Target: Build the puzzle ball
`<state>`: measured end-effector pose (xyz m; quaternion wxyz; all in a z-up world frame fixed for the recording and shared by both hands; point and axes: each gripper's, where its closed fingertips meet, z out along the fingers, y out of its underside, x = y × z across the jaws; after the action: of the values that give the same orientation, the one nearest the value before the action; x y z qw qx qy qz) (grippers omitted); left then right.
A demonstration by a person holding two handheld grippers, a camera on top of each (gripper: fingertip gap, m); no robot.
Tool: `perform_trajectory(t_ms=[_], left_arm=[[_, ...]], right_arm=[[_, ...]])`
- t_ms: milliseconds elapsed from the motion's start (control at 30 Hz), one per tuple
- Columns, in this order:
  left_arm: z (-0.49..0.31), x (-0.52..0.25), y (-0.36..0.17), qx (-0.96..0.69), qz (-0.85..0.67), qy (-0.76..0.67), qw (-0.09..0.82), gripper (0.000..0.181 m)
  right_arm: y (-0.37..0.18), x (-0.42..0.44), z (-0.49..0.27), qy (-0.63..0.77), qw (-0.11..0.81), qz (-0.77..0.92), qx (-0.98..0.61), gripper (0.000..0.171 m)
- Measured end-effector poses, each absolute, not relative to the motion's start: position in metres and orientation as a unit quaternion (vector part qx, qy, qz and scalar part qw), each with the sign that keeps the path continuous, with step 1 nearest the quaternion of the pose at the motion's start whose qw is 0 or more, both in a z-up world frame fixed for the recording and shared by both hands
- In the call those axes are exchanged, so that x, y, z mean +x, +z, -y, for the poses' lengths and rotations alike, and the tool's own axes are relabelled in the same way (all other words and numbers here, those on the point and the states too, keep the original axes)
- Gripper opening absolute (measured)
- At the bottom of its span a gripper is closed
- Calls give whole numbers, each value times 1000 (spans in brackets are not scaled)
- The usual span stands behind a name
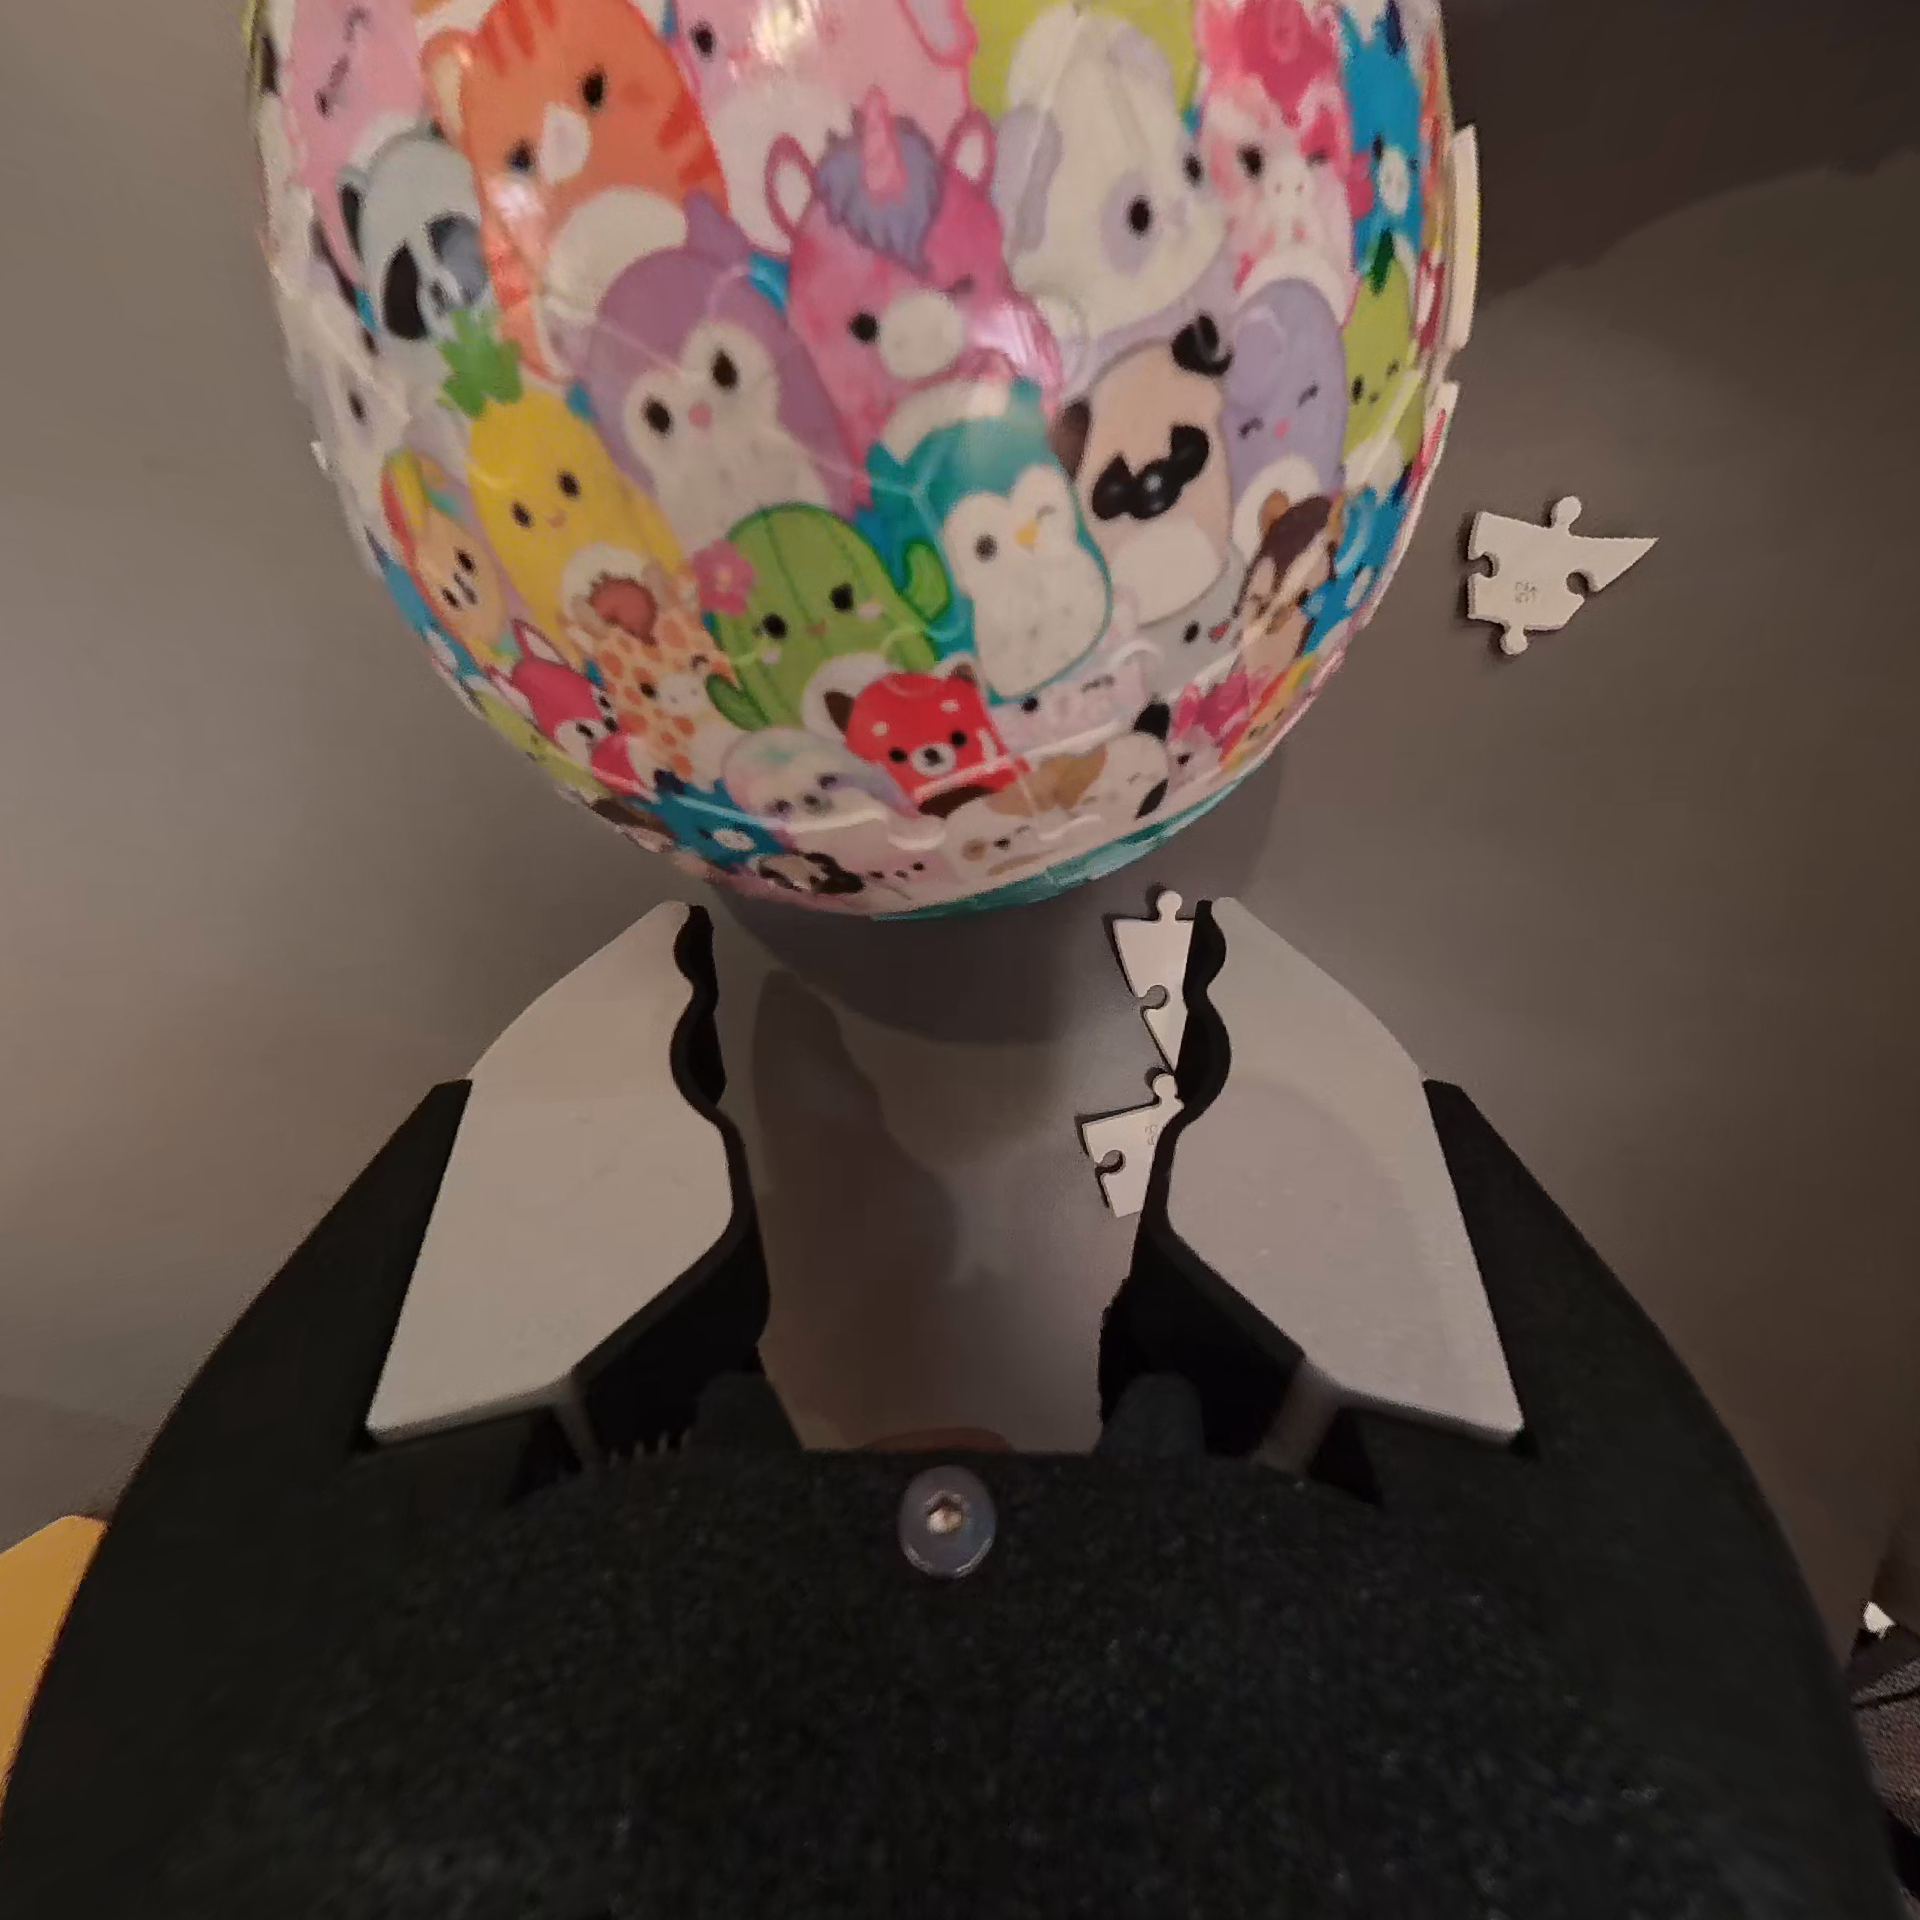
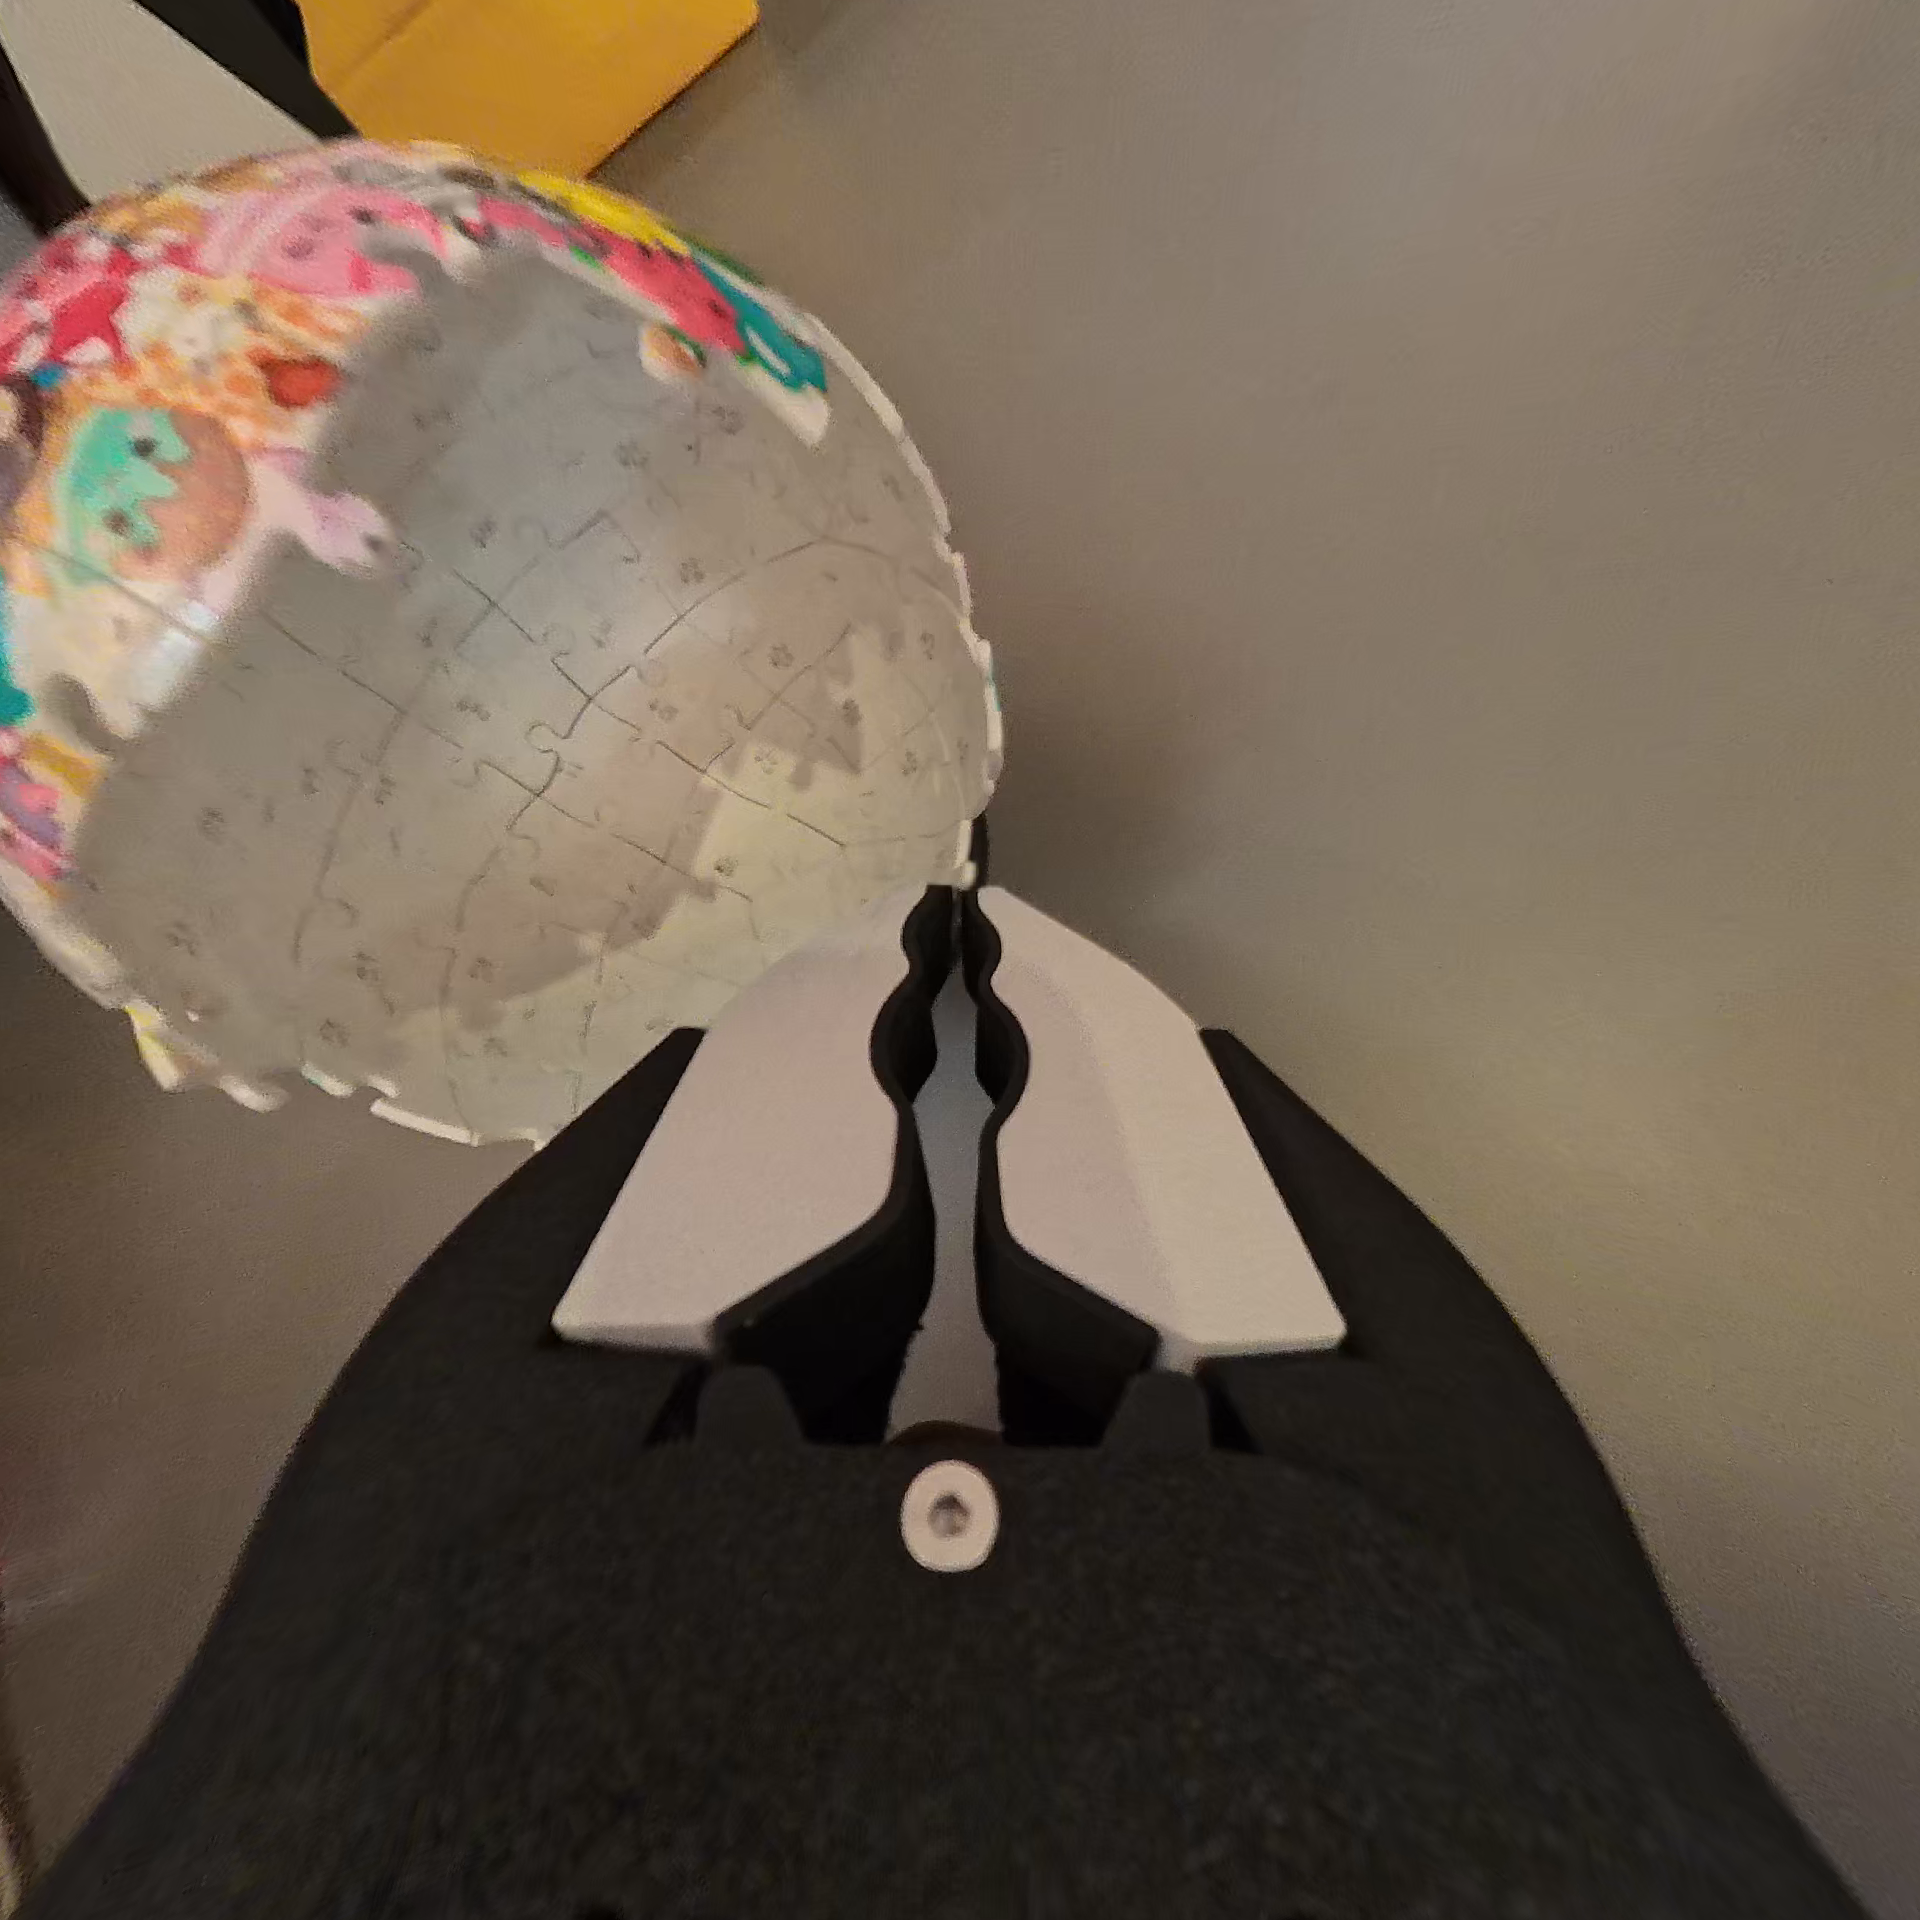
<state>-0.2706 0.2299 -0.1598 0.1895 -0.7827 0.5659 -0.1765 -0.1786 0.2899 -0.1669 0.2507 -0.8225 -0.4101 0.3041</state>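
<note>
The puzzle ball [image 1: 831, 436] is a partly built shell printed with colourful cartoon animals. It fills the upper left wrist view, just beyond my left gripper [image 1: 948, 914], which is open and empty. In the right wrist view the ball [image 2: 499, 665] shows its open side and its white, jigsaw-lined inside. My right gripper [image 2: 958, 899] is shut on the shell's jagged rim at the ball's lower right. Three loose pieces lie white side up on the table: one to the ball's right [image 1: 1548, 571] and two [image 1: 1148, 966] [image 1: 1127, 1148] partly hidden by my left gripper's right finger.
The grey table [image 1: 208, 727] spreads around the ball. A yellow object [image 2: 520, 73] lies behind the ball in the right wrist view, and its corner shows at the lower left of the left wrist view [image 1: 42, 1600]. Something dark sits at the far right edge [image 1: 1886, 1704]. Some 12 cm of space lies between my two pairs of fingers. My left gripper is the nearer one to the yellow object [image 2: 520, 73]: about 15 cm, against 25 cm.
</note>
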Motion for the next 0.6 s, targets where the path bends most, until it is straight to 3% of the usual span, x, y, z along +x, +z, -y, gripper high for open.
perform_trajectory(t_ms=[600], left_arm=[[-236,-268,-135,-784,-555,-135,243,84]], right_arm=[[-174,-193,-284,309,234,433,-814,2]])
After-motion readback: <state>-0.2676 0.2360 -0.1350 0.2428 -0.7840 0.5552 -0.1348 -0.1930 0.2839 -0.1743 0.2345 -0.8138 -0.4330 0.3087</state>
